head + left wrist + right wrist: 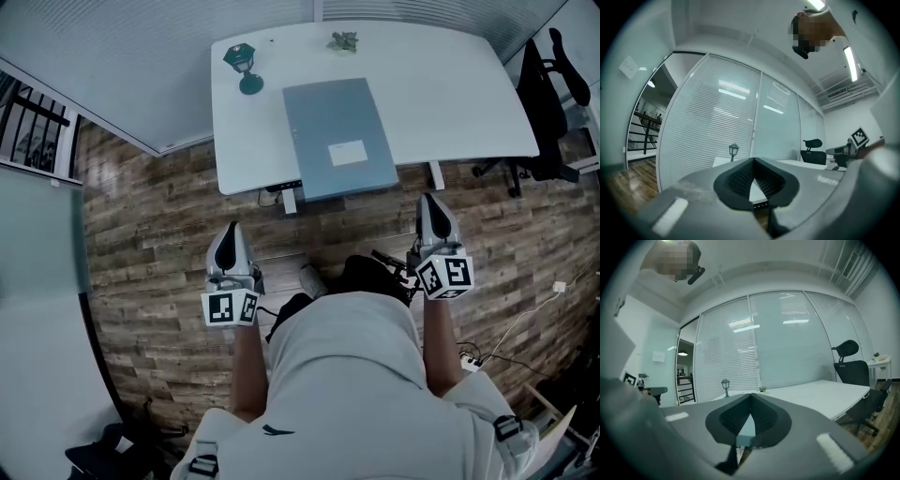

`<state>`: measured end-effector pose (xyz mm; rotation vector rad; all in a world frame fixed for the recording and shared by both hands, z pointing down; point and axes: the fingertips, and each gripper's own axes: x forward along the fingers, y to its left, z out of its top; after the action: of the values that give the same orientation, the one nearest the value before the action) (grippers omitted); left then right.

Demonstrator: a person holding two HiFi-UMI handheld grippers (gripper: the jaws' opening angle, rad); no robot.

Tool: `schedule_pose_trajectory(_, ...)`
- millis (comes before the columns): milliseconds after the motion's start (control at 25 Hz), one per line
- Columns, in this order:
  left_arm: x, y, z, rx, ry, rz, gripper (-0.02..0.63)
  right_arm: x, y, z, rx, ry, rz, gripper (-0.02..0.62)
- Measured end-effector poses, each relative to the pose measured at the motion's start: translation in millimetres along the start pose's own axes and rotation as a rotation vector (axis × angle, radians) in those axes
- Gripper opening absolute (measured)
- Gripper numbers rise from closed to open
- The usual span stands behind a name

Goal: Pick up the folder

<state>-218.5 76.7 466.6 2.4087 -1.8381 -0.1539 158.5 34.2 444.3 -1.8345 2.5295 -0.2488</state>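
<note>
On the table (pixel 450 84) the folder (pixel 337 136) overhangs the near edge; left gripper (pixel 232 230) and right gripper (pixel 429 202), both closed and empty, should open before reaching it

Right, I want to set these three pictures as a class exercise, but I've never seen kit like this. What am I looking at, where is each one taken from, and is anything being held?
There is no robot here. A person holds a two-jaw gripper in each hand. The head view comes from a camera on the person's head, looking down. In it the left gripper and right gripper point towards a white table. On the table lie a grey-blue folder with a white label, a small green lantern model and a little green ornament. An office chair stands at the table's right. The two gripper views come from cameras riding on each gripper, looking along its jaws. Both pairs of jaws are closed on nothing, and the folder is not yet touched.
</note>
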Motion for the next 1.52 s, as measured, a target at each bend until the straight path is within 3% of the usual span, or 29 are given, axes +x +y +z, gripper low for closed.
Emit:
schedule_pose_trajectory(520, 68, -6, 8, 0.009, -0.011, 0.006, 0.003, 56, -19, 12, 0.001, -0.01, 0.048, 0.0)
schedule_pose_trajectory(1240, 122, -25, -5, 0.006, 0.026, 0.12, 0.003, 126, -59, 17, 0.022, 0.046, 0.195, 0.0)
schedule_pose_trajectory(1520, 140, -30, -16, -0.005, 0.05, 0.09, 0.003, 141, -64, 13, 0.023, 0.067, 0.205, 0.0)
